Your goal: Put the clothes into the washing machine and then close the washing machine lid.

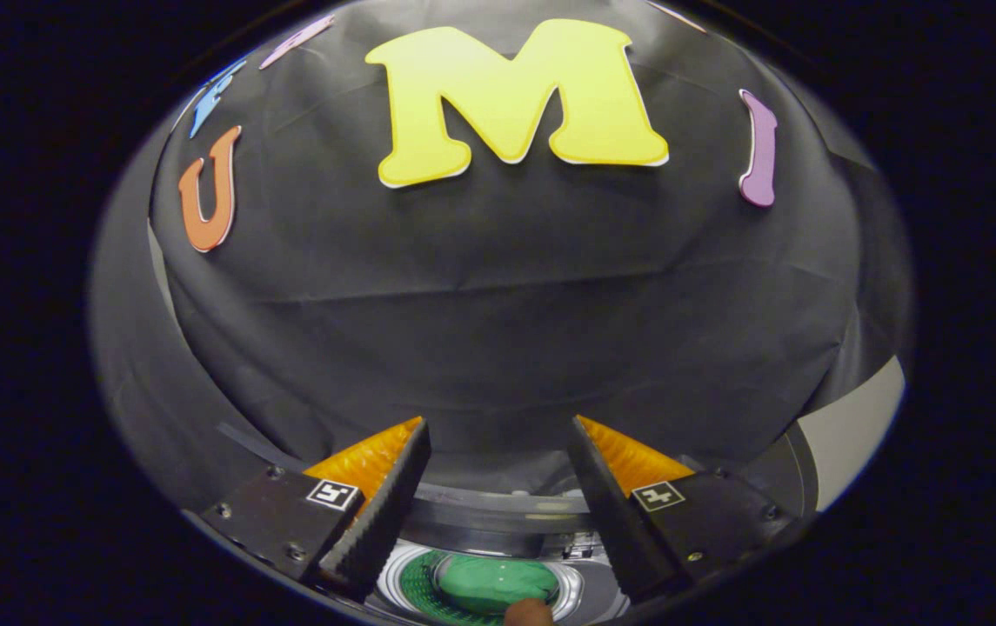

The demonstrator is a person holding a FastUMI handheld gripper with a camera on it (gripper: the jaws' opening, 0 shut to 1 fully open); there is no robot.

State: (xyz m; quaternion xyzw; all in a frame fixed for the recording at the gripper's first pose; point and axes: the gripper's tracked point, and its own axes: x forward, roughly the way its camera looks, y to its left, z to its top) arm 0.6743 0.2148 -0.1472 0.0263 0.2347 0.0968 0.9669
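Note:
My gripper is open, its two black fingers with orange backs spread wide and nothing between them. It is held high, facing the booth's black wall. Far below, between the fingers' bases, lies the washing machine's round opening with a pale rim. A green piece of clothing rests inside the drum. A small brownish rounded thing shows at the near side of the opening; what it is I cannot tell. The raised lid's dark curved edge stands behind the opening, just beyond the fingers.
The machine's grey top spreads right of the opening. A pale grey panel stands at the right beside the black cloth wall.

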